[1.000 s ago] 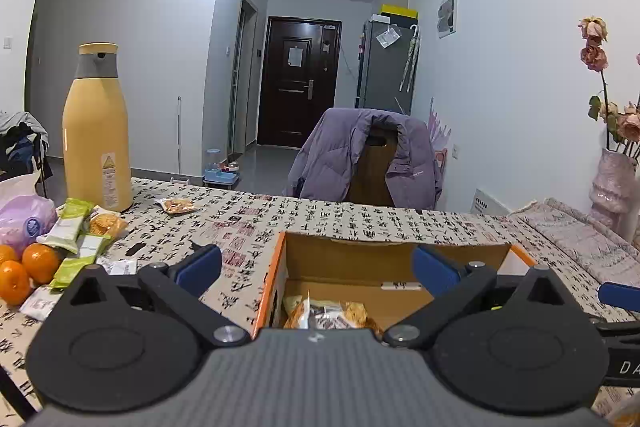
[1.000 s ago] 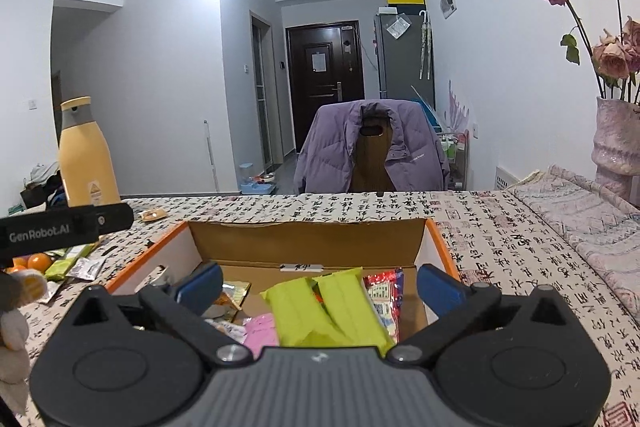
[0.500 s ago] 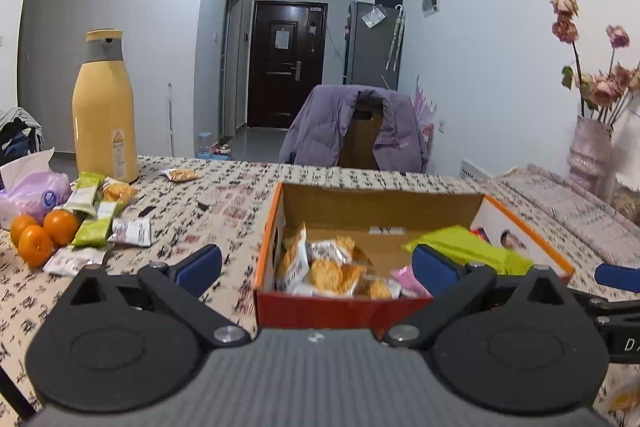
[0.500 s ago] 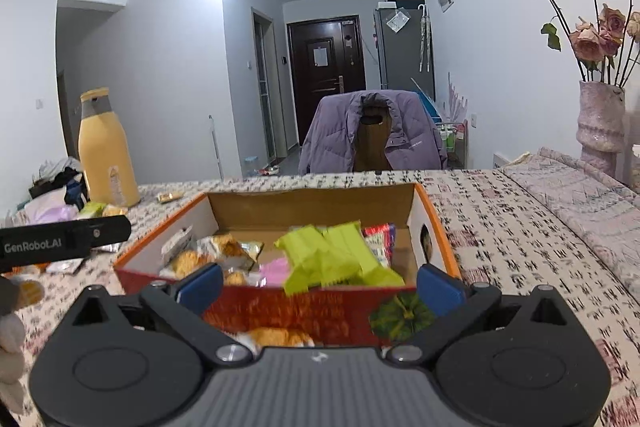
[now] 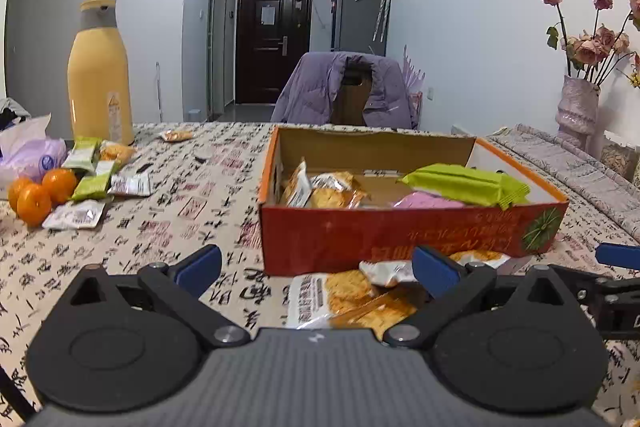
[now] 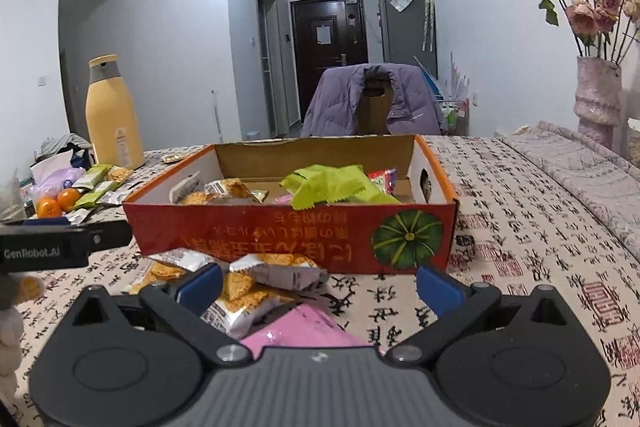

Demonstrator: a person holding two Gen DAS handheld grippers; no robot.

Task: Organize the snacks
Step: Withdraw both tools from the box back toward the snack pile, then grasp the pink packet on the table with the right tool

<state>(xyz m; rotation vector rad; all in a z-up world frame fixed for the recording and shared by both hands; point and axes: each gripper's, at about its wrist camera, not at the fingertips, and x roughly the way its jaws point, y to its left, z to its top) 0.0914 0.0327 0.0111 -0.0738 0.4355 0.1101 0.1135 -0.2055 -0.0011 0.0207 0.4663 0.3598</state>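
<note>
"genrobot.ai" on left gripper (image 6: 44,251)

Cool, even ceiling light glares at the top of both views, edges bow fisheye-style, focus stays sharp.

Worktop cloth (image 5: 192,195): beige w/ black calligraphy & red seal marks. Box (image 6: 280,235): red-orange outside w/ orange script & a green pumpkin print, brown card inside. Wrappers in box: lime-green pack (image 5: 464,183), pink pack (image 5: 424,202). Tongs: left (image 5: 316,267) & right (image 6: 318,285) black w/ blue pads. Flask (image 5: 100,83): yellow w/ grey neck. Mandarins (image 5: 38,193): orange. Jacket (image 6: 372,99): purple.
</note>
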